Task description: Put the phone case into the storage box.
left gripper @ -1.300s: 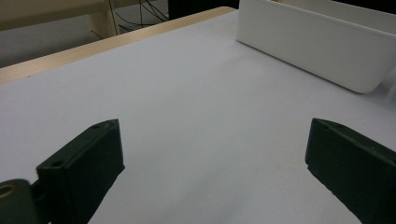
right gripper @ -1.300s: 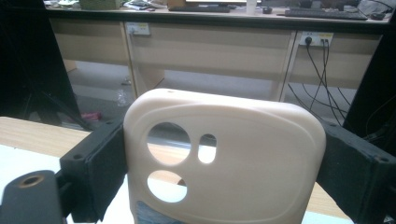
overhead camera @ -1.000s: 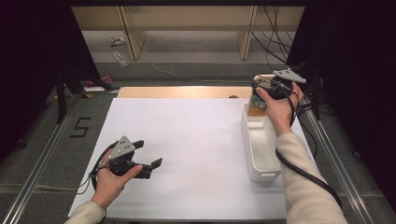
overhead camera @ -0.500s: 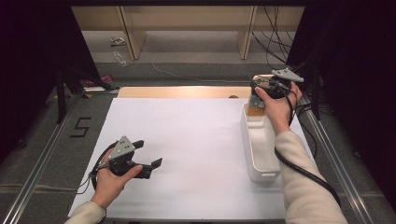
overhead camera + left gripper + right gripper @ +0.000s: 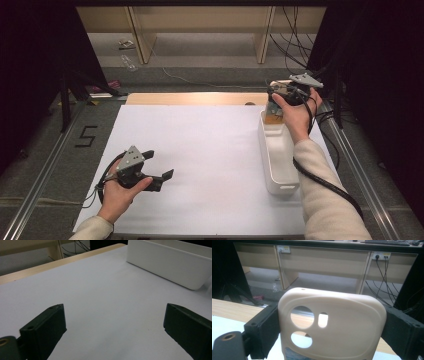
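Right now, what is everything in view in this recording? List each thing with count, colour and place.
phone case: one, beige, clamped between the right gripper's jaws, above the bin's far end
bin: one, white, long, right side of the sheet
sheet: one, white, covering the table
table edge: one, light wood, far side past the sheet
number 5: one, black, on the grey floor to the left
desks: light wood, background
left gripper: black, open, near left of the sheet
right gripper: black, holding the case
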Available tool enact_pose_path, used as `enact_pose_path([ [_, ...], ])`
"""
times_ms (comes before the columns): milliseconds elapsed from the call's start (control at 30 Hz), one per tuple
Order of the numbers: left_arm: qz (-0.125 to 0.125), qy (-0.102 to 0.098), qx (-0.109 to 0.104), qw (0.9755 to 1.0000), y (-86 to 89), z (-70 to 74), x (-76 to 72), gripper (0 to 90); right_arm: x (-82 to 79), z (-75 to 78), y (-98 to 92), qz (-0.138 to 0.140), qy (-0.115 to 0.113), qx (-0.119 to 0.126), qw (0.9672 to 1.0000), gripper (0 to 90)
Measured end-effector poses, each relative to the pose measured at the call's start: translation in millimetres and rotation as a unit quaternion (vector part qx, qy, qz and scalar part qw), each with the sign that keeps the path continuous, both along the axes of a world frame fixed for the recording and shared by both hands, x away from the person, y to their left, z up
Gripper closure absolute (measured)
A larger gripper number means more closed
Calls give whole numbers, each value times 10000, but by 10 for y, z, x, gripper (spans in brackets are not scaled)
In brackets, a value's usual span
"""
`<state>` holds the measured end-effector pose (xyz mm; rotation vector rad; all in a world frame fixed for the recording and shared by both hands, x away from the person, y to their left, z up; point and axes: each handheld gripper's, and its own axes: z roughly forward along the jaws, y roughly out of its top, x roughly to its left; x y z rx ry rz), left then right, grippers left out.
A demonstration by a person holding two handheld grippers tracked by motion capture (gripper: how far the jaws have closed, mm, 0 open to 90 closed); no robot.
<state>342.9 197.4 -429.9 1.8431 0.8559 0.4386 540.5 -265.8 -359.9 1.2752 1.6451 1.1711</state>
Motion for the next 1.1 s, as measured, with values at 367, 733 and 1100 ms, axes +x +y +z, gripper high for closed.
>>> enact_pose_path([
  [367, -5, 3, 4, 10000, 0, -2, 1, 39, 36, -67, 7, 13, 79, -28, 10000, 113],
  [733, -9, 15, 1, 10000, 0, -4, 0, 39, 87, -144, 29, 67, 151, -67, 9998, 113],
  [1100, -11, 17, -10, 10000, 0, -4, 1, 38, 124, -223, 44, 89, 264, -103, 9996, 112],
])
